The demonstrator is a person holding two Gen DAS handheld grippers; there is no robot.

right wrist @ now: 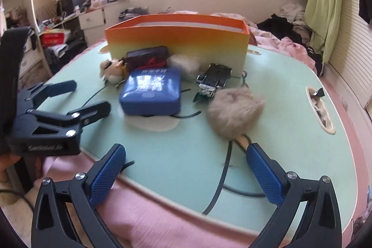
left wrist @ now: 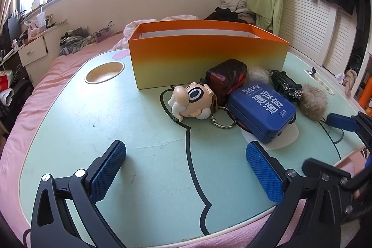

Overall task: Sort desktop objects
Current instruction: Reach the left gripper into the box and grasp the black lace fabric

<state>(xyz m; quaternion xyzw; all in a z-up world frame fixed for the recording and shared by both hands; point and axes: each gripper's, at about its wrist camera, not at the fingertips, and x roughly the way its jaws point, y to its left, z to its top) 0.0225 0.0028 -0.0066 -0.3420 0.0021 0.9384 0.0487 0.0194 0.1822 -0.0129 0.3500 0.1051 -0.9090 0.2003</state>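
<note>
An orange-to-yellow open box [left wrist: 204,55] [right wrist: 181,41] stands at the back of the mint lap table [left wrist: 116,131] [right wrist: 186,155]. In front of it lie a cartoon figure keychain [left wrist: 193,100] [right wrist: 111,70], a dark red pouch [left wrist: 226,78] [right wrist: 147,56], a blue tin [left wrist: 261,108] [right wrist: 151,92], a dark toy car [left wrist: 286,85] [right wrist: 212,80] and two fluffy balls [left wrist: 312,102] [right wrist: 234,113] [right wrist: 184,63]. My left gripper [left wrist: 186,155] [right wrist: 88,97] is open and empty, short of the figure and tin. My right gripper [right wrist: 186,157] [left wrist: 339,122] is open and empty, near the closer fluffy ball.
The table rests on a pink bed [left wrist: 46,85] [right wrist: 162,220]. It has a round cup recess [left wrist: 104,72] at the left and a slot [right wrist: 322,108] at the right. Clothes [right wrist: 290,22] pile up behind; a cluttered desk [left wrist: 34,38] stands at the left.
</note>
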